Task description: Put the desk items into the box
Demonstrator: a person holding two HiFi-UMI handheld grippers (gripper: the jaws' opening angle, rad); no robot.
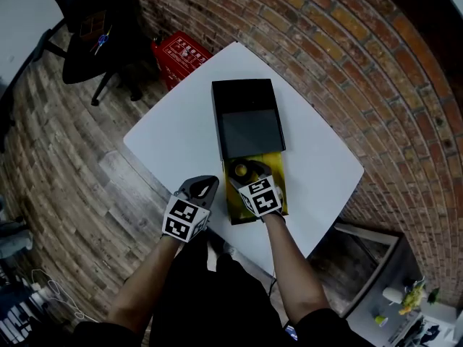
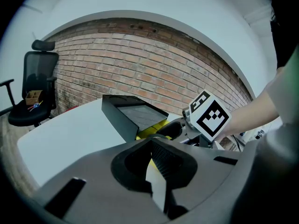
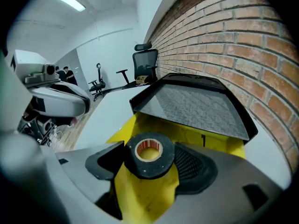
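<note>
No legible text anywhere; white print on red crate (image 1: 181,56) unreadable.

The tape roll (image 3: 148,157) is matt black and faintly grainy, round a pale cardboard core. The box (image 3: 196,135) is smooth, slightly scuffed yellow inside — its black lid (image 3: 196,107) has a speckled grey, felt-like lining. The table (image 1: 181,143) is smooth matt white. Rough brick wall (image 1: 325,42) at 1 o'clock, wood-plank floor (image 1: 72,136) at 9.
</note>
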